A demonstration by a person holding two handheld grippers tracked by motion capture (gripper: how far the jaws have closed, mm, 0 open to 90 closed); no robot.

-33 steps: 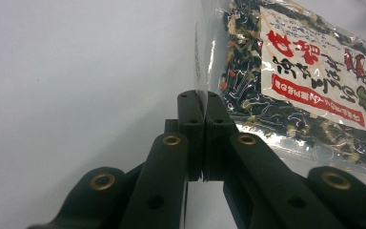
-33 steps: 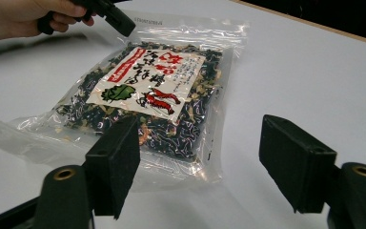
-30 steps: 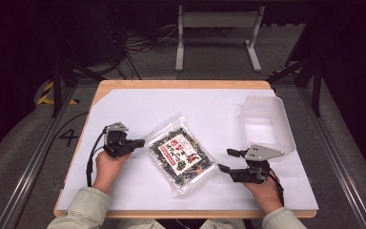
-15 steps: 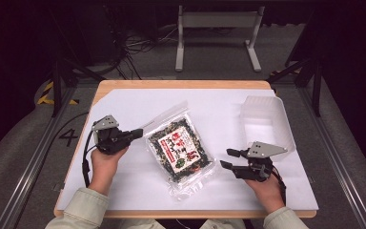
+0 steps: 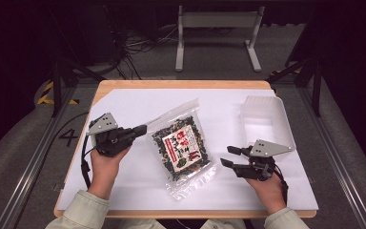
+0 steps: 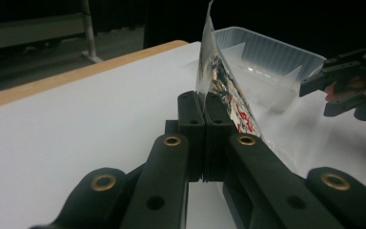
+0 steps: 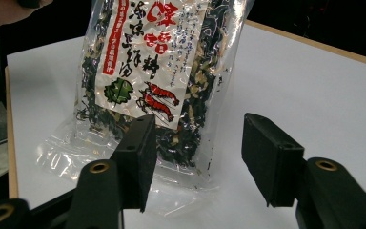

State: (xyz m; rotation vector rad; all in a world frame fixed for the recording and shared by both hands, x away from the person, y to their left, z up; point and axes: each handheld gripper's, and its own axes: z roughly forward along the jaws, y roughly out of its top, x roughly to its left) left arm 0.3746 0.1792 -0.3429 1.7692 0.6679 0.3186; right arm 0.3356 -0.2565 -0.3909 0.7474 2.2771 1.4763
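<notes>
We have the left gripper clamped on the bag's left edge, tilting it up off the table; the right gripper waits just beside it, jaws apart, having just been closing on nothing; next we judge the right must take the far edge, likely to carry it to the tray

Glossy clear plastic bag; translucent plastic tray; matt white sheet; wood table.

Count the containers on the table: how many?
1: a clear plastic tray at the table's far right, beyond the right gripper. The left gripper pinches the snack bag's edge mid-table.
</notes>
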